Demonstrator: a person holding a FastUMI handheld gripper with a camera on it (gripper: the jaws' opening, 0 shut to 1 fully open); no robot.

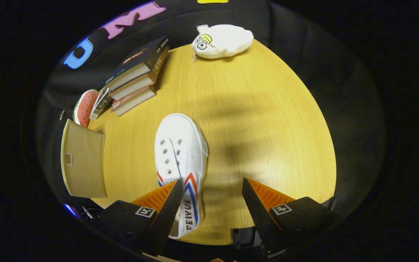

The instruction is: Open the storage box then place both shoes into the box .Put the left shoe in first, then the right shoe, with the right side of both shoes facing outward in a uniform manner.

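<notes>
So the gripper (pixel 211 191) is hanging over the near edge of a round wooden table (pixel 267 120), fingers spread wide apart and not pinching anything. The left finger (pixel 166 205) overlaps the heel end of a white shoe (pixel 180 153), which lies flat on the tabletop with its toe pointing away toward the far side. The heel part sits between the fingers but hard over by the left one, so there's a big stretch of bare table between the shoe and the right finger (pixel 256 203). Can't really tell if the left finger is touching the shoe or just floating above it. The shoe has red and blue stripes on its side and a row of empty eyelets on top, no laces that I can make out.

Off to the left of the shoe, at the table's left edge, there's a tan box (pixel 82 160) with a small square mark on it. Further back on the left is a stack of books (pixel 136 74), and tucked beside them something that looks like a watermelon slice (pixel 84 105). Way at the far edge sits a white plush toy (pixel 222 40) with a cartoon eye on it.
</notes>
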